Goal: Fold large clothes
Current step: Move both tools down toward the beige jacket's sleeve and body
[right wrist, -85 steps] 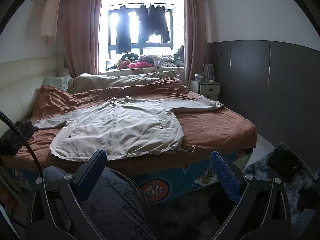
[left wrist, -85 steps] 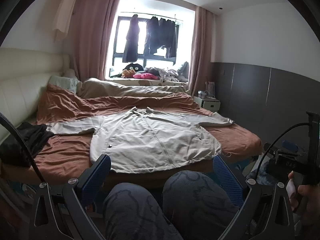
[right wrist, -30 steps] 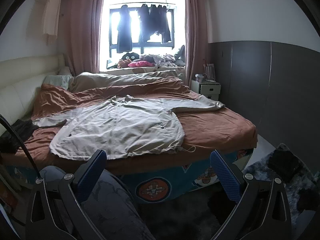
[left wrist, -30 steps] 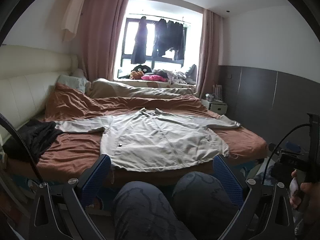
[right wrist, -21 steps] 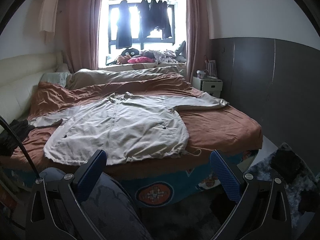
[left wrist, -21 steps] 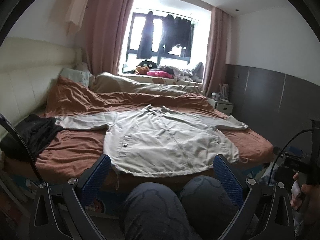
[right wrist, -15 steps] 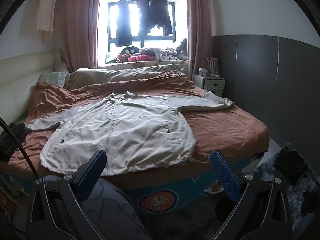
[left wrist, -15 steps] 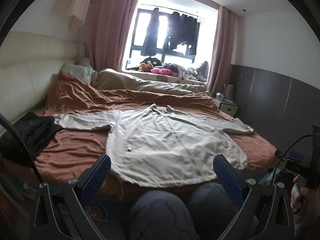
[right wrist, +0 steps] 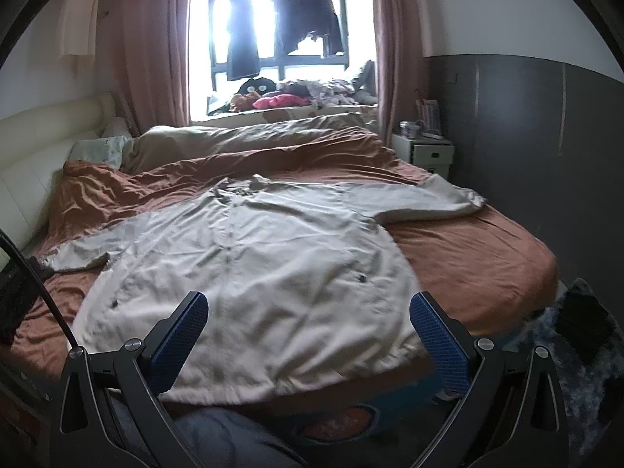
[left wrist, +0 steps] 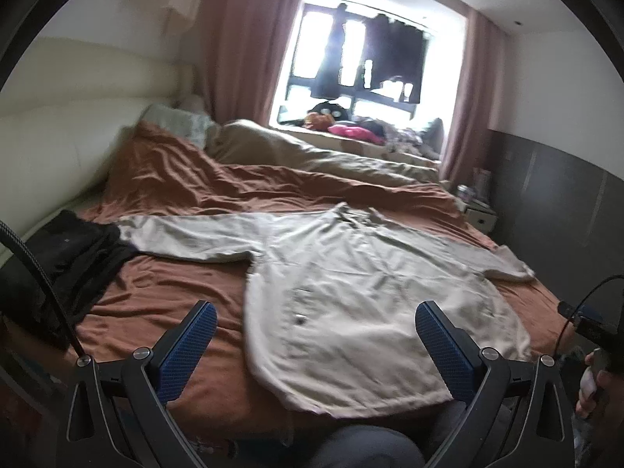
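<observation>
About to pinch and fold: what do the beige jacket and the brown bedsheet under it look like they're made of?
Beige jacket: apparently thin, matte woven cloth, cotton or a blend; it lies flat with fine creases.
Brown bedsheet: soft matte fabric, loosely rumpled; exact fibre unclear.

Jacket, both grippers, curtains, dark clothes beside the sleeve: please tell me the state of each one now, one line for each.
Beige jacket: unfolded, spread flat on the bed, both sleeves stretched out, front closed.
Left gripper: open, holding nothing, above the hem.
Right gripper: open, holding nothing, above the hem.
Curtains: drawn open.
Dark clothes: crumpled in a heap, unfolded.
Brown bedding: wrinkled.
</observation>
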A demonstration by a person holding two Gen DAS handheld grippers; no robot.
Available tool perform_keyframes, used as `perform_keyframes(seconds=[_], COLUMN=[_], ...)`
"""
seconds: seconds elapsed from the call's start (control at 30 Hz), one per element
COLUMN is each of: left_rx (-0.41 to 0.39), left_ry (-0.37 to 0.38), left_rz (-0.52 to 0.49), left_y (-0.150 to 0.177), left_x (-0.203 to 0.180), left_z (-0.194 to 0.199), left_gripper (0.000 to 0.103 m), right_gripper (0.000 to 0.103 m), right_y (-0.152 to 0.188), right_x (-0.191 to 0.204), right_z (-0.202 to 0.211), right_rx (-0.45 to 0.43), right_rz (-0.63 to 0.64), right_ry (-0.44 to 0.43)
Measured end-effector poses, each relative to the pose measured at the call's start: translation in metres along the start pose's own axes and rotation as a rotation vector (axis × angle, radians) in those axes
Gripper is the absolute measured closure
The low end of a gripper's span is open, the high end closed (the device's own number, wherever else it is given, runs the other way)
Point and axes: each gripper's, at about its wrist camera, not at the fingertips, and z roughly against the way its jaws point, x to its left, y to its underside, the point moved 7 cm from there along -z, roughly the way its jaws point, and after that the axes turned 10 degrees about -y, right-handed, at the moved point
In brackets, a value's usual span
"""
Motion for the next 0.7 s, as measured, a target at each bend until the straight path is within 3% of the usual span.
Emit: perform_keyframes(seconds=[0.5, 0.7], left_rx=[0.081, 0.118], left_ry=[-0.182, -0.233], left_rz=[0.140, 0.209], left_y=[-0.046, -0.069], left_x=[0.105, 0.144], left_z=[-0.090, -0.132], left_gripper=[0.022, 0.024], right_gripper=[0.000, 0.006], right_y=[-0.056, -0.075], right_x=[0.052, 0.076], right_z=[-0.133, -0.185], right_rx=[0.088, 0.130], right_rz=[-0.035, -0.045], right_ry=[-0.220, -0.316])
